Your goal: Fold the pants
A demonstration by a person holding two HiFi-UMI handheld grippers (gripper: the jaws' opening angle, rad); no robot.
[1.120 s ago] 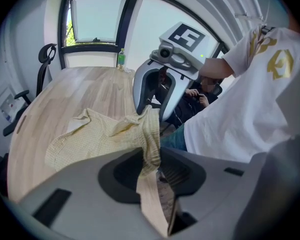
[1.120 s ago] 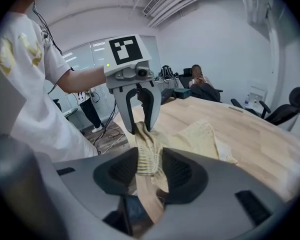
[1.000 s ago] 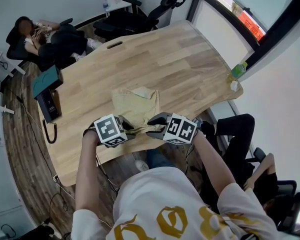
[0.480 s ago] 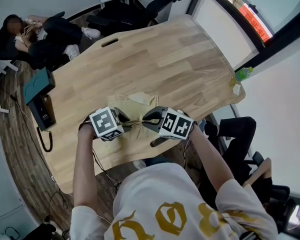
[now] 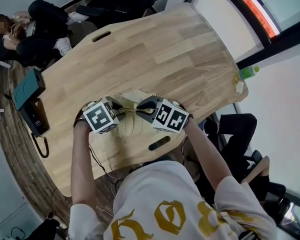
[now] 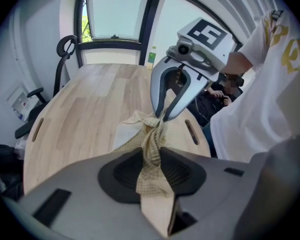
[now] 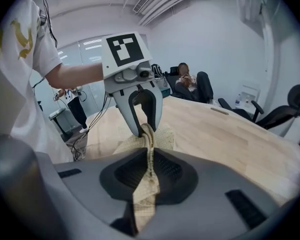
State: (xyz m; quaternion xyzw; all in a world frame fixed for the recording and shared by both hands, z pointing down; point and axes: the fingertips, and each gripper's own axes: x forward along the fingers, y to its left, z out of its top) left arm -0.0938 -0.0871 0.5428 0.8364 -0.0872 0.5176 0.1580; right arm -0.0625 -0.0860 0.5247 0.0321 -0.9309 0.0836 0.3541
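Tan checked pants (image 5: 130, 118) lie bunched on the wooden table (image 5: 155, 59) near its front edge. My left gripper (image 5: 121, 112) and right gripper (image 5: 142, 109) stand side by side over them, tips almost meeting. In the left gripper view my left gripper (image 6: 152, 156) is shut on a twisted strip of the pants (image 6: 151, 144). The right gripper (image 6: 162, 115) pinches the same bunch just ahead. The right gripper view shows my right gripper (image 7: 149, 166) shut on a thin fold of cloth (image 7: 146, 184); its jaws have just been closing on it.
A green bottle (image 5: 249, 73) stands at the table's right corner. At the left edge lie a teal box (image 5: 27, 89) and a black device (image 5: 34, 119). Two slots (image 5: 159, 143) (image 5: 101, 35) pierce the tabletop. A seated person (image 5: 25, 31) is at the far left, another (image 5: 235, 129) at the right.
Both grippers have moved away from the front edge over the table, taking the near end of the pants with them. The cloth now lies more bunched between them.
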